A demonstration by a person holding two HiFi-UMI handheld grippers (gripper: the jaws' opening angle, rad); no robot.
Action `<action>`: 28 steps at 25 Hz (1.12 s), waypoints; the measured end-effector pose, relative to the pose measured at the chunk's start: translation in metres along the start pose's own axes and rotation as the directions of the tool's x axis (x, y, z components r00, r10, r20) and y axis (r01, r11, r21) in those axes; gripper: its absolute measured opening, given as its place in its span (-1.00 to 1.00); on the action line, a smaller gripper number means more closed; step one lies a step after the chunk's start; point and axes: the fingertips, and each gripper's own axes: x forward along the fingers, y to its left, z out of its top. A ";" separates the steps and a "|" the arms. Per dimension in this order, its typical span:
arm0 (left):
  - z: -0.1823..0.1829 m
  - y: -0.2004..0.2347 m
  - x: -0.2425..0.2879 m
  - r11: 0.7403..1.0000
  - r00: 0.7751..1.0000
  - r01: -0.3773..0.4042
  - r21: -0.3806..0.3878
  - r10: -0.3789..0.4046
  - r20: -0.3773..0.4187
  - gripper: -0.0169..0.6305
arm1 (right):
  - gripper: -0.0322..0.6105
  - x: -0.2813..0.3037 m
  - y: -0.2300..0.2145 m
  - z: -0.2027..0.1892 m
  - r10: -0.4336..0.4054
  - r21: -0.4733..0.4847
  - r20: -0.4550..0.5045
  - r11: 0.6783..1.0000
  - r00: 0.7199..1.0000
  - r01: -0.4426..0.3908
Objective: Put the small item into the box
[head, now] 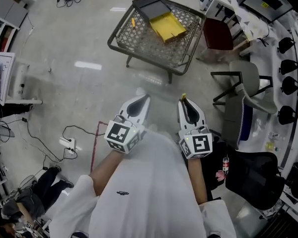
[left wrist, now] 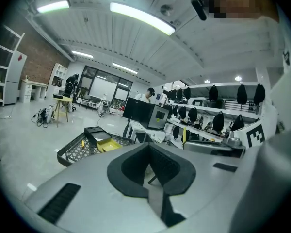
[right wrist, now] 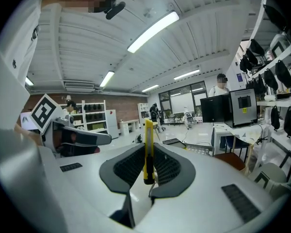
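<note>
An open yellow box [head: 167, 26] with a black lid [head: 150, 6] lies on a metal mesh table [head: 139, 46] far ahead across the floor; a small yellow item [head: 133, 22] lies beside it. In the left gripper view the box [left wrist: 106, 144] appears small, left of the jaws. My right gripper [head: 185, 103] is shut on a yellow utility knife [right wrist: 148, 149], which stands upright between the pads with its tip [head: 184, 96] poking out. My left gripper [head: 139, 102] is shut with nothing in it. Both are held close to the body, well short of the table.
A grey chair [head: 243, 90], a dark red chair [head: 218, 33] and a black office chair [head: 253, 175] stand on the right, along desks with monitors. A power strip with cables [head: 68, 144] and a red tape line [head: 94, 148] lie on the floor at the left.
</note>
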 end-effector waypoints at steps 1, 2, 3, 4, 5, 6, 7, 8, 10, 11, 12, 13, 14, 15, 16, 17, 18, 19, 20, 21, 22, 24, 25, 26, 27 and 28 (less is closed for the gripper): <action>0.002 0.005 0.007 1.000 1.000 0.001 -0.004 -0.001 -0.004 -0.94 | -0.76 0.008 -0.004 0.001 -0.001 0.001 -0.004 1.000 1.000 0.001; 0.003 0.011 0.015 1.000 1.000 0.001 -0.009 -0.001 -0.007 -0.94 | -0.76 0.016 -0.009 0.001 -0.001 0.001 -0.010 1.000 1.000 0.001; 0.006 0.017 0.023 1.000 1.000 0.001 -0.014 -0.001 -0.008 -0.94 | -0.76 0.026 -0.014 0.002 -0.001 0.000 -0.017 1.000 1.000 0.001; 0.009 0.023 0.031 1.000 1.000 0.000 -0.019 0.000 -0.007 -0.94 | -0.76 0.036 -0.018 0.003 0.001 -0.001 -0.024 1.000 1.000 -0.001; 0.013 0.030 0.038 1.000 1.000 -0.001 -0.024 0.001 -0.006 -0.94 | -0.76 0.046 -0.022 0.005 0.002 -0.003 -0.030 1.000 1.000 -0.002; 0.018 0.038 0.046 1.000 1.000 -0.002 -0.028 0.002 -0.004 -0.94 | -0.76 0.057 -0.026 0.009 0.004 -0.006 -0.033 1.000 0.999 -0.004; 0.023 0.047 0.054 1.000 1.000 -0.003 -0.031 0.003 -0.002 -0.94 | -0.76 0.068 -0.029 0.013 0.006 -0.012 -0.034 1.000 0.999 -0.006; 0.028 0.056 0.062 0.999 1.000 -0.004 -0.032 0.004 0.001 -0.94 | -0.76 0.079 -0.031 0.017 0.007 -0.017 -0.034 1.000 0.999 -0.007; 0.039 0.072 0.078 0.999 1.000 -0.006 -0.040 0.006 0.007 -0.94 | -0.76 0.100 -0.039 0.025 0.004 -0.020 -0.035 1.000 0.999 -0.005; 0.045 0.080 0.085 0.999 1.000 -0.006 -0.047 0.006 0.011 -0.94 | -0.76 0.110 -0.042 0.027 0.001 -0.017 -0.040 1.000 0.999 -0.001; 0.051 0.088 0.090 0.999 1.000 -0.006 -0.052 0.007 0.014 -0.94 | -0.76 0.120 -0.045 0.030 -0.002 -0.013 -0.044 1.000 0.999 0.002; 0.058 0.097 0.094 0.998 1.000 -0.006 -0.055 0.007 0.016 -0.94 | -0.76 0.131 -0.046 0.034 -0.003 -0.008 -0.046 1.000 0.999 0.003; 0.065 0.108 0.099 0.998 1.000 -0.005 -0.055 0.006 0.016 -0.94 | -0.76 0.143 -0.047 0.039 -0.002 -0.005 -0.044 1.000 0.999 0.002; 0.072 0.119 0.104 0.999 1.000 -0.005 -0.053 0.006 0.014 -0.94 | -0.76 0.156 -0.047 0.044 0.000 -0.006 -0.041 1.000 0.999 0.000; 0.079 0.131 0.110 0.999 1.000 -0.007 -0.052 0.008 0.013 -0.94 | -0.76 0.171 -0.049 0.050 0.000 -0.010 -0.038 1.000 0.999 0.000; 0.085 0.144 0.117 0.999 1.000 -0.009 -0.051 0.009 0.012 -0.94 | -0.76 0.186 -0.051 0.054 -0.002 -0.016 -0.036 1.000 0.999 0.001; 0.092 0.155 0.125 0.999 1.000 -0.010 -0.049 0.011 0.013 -0.94 | -0.76 0.200 -0.055 0.058 -0.005 -0.018 -0.035 1.000 0.999 0.004; 0.097 0.165 0.132 0.999 1.000 -0.010 -0.048 0.011 0.012 -0.94 | -0.76 0.213 -0.059 0.060 -0.009 -0.017 -0.035 1.000 0.999 0.008; 0.102 0.174 0.140 0.999 1.000 -0.010 -0.048 0.010 0.011 -0.94 | -0.76 0.225 -0.064 0.061 -0.013 -0.014 -0.037 1.000 0.999 0.012; 0.107 0.182 0.147 0.999 1.000 -0.008 -0.046 0.008 0.010 -0.94 | -0.76 0.236 -0.068 0.062 -0.017 -0.011 -0.039 1.000 0.999 0.016; 0.111 0.190 0.154 0.999 1.000 -0.004 -0.044 0.005 0.009 -0.94 | -0.76 0.247 -0.072 0.063 -0.019 -0.011 -0.041 1.000 0.999 0.019; 0.119 0.203 0.167 0.999 1.000 0.003 -0.039 -0.003 0.009 -0.94 | -0.76 0.268 -0.079 0.065 -0.021 -0.013 -0.043 1.000 0.999 0.020; 0.122 0.208 0.173 0.999 1.000 0.008 -0.036 -0.007 0.008 -0.94 | -0.76 0.277 -0.082 0.066 -0.022 -0.013 -0.044 1.000 0.999 0.021; 0.125 0.213 0.177 0.999 1.000 0.012 -0.032 -0.012 0.006 -0.94 | -0.76 0.285 -0.084 0.066 -0.024 -0.013 -0.045 1.000 0.999 0.023; 0.127 0.217 0.182 0.999 1.000 0.016 -0.029 -0.015 0.005 -0.94 | -0.76 0.293 -0.086 0.067 -0.026 -0.011 -0.046 1.000 0.999 0.026; 0.129 0.221 0.185 0.999 1.000 0.018 -0.027 -0.018 0.004 -0.94 | -0.76 0.299 -0.088 0.067 -0.028 -0.010 -0.048 1.000 0.998 0.027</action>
